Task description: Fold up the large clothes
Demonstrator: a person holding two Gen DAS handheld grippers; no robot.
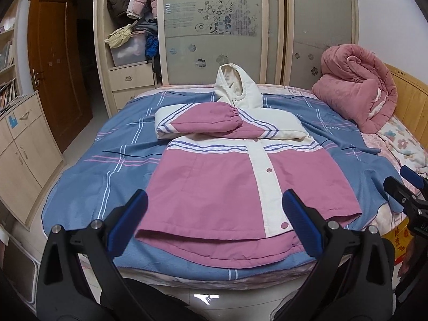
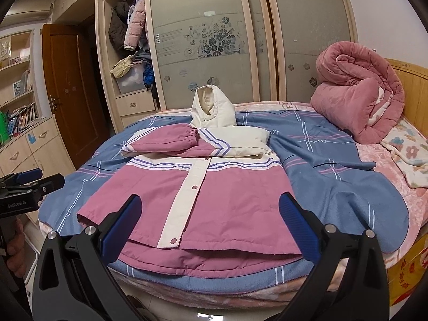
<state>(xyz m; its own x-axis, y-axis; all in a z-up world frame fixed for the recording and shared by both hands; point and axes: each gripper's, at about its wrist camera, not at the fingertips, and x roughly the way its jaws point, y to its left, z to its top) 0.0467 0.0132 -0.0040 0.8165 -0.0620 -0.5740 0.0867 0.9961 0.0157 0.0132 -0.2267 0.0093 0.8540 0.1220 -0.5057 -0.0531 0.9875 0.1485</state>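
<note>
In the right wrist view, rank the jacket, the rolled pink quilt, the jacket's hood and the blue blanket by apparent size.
1. Blue blanket
2. Jacket
3. Rolled pink quilt, though it lies farther back, so its rank against the jacket is unsure
4. Hood

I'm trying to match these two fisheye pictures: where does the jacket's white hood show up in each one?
Left wrist view: the white hood stands just above centre, at the bed's far edge.
Right wrist view: the hood sits centre, slightly left.
Shared landmark: the rolled pink quilt, right of it in both.

You face a bed (image 1: 88, 176) under a blue plaid sheet, with a frosted sliding wardrobe (image 1: 214, 26) behind it. Brown door (image 1: 50, 67) stands left; rolled pink quilt (image 1: 358, 85) lies right.
</note>
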